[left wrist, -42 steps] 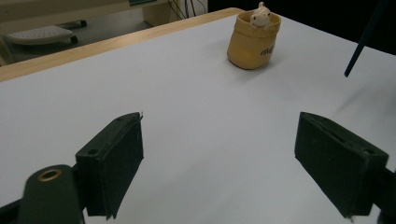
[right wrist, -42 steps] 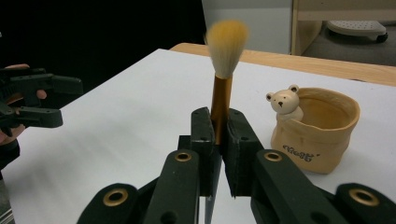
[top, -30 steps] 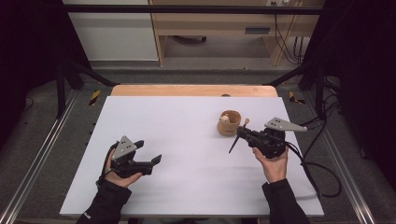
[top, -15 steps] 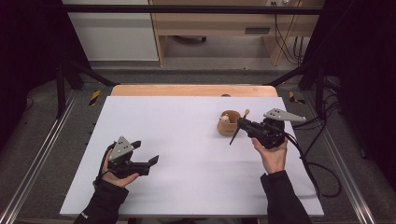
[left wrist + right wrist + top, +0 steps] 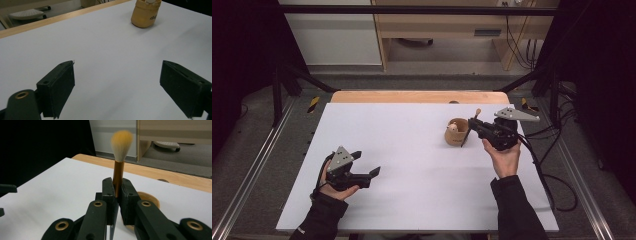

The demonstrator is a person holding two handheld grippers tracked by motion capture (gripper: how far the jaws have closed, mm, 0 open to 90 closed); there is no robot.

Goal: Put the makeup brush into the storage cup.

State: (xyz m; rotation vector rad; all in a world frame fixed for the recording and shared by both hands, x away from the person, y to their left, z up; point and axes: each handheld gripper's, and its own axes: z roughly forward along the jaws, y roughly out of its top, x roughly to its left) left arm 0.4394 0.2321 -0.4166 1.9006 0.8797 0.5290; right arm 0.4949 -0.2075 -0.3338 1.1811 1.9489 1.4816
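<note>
A tan cup [image 5: 456, 133] with something pale inside stands on the white tabletop [image 5: 412, 145], right of centre. My right gripper [image 5: 473, 126] hovers just to the cup's right, shut on a makeup brush [image 5: 477, 112] whose dark handle slants down beside the cup. In the right gripper view the gripper [image 5: 117, 182] pinches the orange ferrule, the brush [image 5: 121, 142] stands bristles up, and the cup's rim [image 5: 150, 198] peeks from behind the jaws. My left gripper [image 5: 366, 164] rests at the front left, open and holding nothing. The left gripper [image 5: 118, 66] faces the far-off cup [image 5: 146, 13].
A wooden strip [image 5: 412, 96] borders the table's far edge. Black cables [image 5: 552, 165] trail off the right side from my right gripper. Metal frame rails [image 5: 257, 165] run along both sides. The floor and furniture lie beyond.
My right gripper has carried the brush away from me to the cup's side and swung it bristles-up. The left gripper has barely shifted.
</note>
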